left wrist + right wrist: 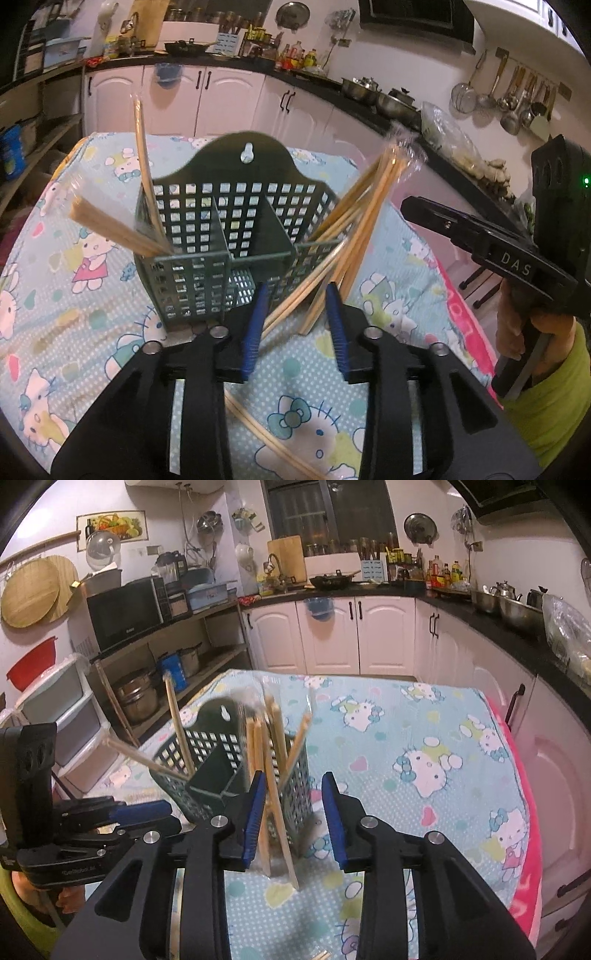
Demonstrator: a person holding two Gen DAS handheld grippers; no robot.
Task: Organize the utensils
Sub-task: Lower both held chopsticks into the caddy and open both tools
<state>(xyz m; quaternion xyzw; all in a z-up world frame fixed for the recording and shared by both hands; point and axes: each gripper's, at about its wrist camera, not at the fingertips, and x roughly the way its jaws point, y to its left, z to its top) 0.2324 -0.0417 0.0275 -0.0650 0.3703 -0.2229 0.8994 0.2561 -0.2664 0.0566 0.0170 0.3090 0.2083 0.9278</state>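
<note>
Black gripper frames filled the bottom of both wrist views, and beyond them the tablecloth [92, 258], printed with cartoon cats, covered the whole table. On it stood the dark perforated caddy [236, 236], split into three compartments. Wrapped chopsticks [147, 177] leaned in its left compartment, the middle one looked empty, and a larger bundle [354, 236] appeared to lean against the caddy's right side with its feet on the cloth, so it likely was not properly seated. One loose pair [266, 439] lay on the cloth beneath the left gripper [295, 314], whose jaws stood apart around nothing. The right gripper [291, 812] was likewise spread wide, the bundle rising between its fingers without firm contact. Sorting seemed partly done.
</note>
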